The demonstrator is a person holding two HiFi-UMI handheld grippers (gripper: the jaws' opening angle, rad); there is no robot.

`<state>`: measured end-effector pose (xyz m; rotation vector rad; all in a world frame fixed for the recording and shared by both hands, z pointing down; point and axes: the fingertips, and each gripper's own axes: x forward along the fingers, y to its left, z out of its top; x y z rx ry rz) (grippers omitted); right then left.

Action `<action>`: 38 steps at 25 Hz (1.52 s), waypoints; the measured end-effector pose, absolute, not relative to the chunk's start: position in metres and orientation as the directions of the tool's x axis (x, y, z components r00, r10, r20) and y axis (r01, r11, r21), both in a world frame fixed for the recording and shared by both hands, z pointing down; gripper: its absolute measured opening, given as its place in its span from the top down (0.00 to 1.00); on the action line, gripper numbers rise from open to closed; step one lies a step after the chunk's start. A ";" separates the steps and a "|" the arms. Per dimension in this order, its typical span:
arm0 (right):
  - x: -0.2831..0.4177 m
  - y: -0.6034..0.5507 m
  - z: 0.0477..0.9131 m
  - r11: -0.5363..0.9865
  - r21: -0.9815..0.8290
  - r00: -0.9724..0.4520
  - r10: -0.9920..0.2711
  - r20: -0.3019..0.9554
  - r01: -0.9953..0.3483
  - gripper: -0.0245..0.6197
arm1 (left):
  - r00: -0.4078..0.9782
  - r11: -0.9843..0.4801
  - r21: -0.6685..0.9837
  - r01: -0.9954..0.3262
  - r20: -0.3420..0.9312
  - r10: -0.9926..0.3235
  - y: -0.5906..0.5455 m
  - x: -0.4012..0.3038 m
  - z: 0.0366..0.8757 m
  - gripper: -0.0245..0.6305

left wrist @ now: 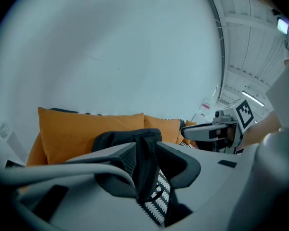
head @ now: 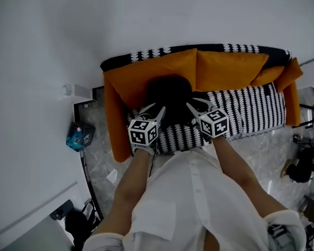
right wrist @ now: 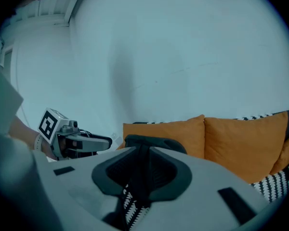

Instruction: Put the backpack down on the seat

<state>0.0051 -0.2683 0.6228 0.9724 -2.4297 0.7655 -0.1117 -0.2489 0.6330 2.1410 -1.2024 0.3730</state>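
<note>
Head view: your left gripper and right gripper hold the black backpack mid-frame, down at the striped sofa seat and against the orange cushions. Gripping both sides probably keeps it level.

Left gripper view: jaws clamped on the left strap.

Right gripper view: jaws pinching the right strap.

No readable print anywhere.

No readable txt, brand or no. showed anywhere; only b/w square marker patterns, not letters, sat on the left cube & right cube.

one backpack, one sofa, one left gripper, one right gripper.
</note>
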 end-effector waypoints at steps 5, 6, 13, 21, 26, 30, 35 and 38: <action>0.020 -0.268 0.606 0.615 -0.302 -0.664 -0.524 0.534 -0.728 0.83 | 0.495 -0.358 0.349 -0.866 0.503 -0.708 -0.248 -0.130 0.612 0.75; 0.025 -0.268 0.602 0.613 -0.295 -0.659 -0.533 0.531 -0.733 0.83 | 0.483 -0.353 0.336 -0.873 0.498 -0.720 -0.247 -0.136 0.607 0.75; 0.064 -0.272 0.567 0.571 -0.269 -0.623 -0.622 0.475 -0.776 0.83 | 0.384 -0.300 0.251 -0.920 0.435 -0.814 -0.238 -0.186 0.563 0.78; 0.089 -0.278 0.535 0.563 -0.190 -0.583 -0.686 0.436 -0.805 0.93 | 0.313 -0.229 0.256 -0.939 0.369 -0.875 -0.231 -0.213 0.530 0.87; 0.093 -0.284 0.525 0.558 -0.170 -0.571 -0.699 0.431 -0.812 0.93 | 0.309 -0.229 0.256 -0.939 0.339 -0.889 -0.232 -0.212 0.516 0.89; 0.095 -0.286 0.522 0.562 -0.153 -0.566 -0.699 0.437 -0.813 0.94 | 0.306 -0.230 0.248 -0.941 0.333 -0.892 -0.232 -0.213 0.511 0.89; 0.097 -0.283 0.521 0.569 -0.149 -0.569 -0.693 0.443 -0.809 0.94 | 0.300 -0.221 0.252 -0.942 0.337 -0.893 -0.227 -0.213 0.511 0.89; 0.100 -0.281 0.521 0.562 -0.165 -0.571 -0.694 0.439 -0.810 0.94 | 0.302 -0.218 0.264 -0.939 0.339 -0.891 -0.223 -0.211 0.513 0.89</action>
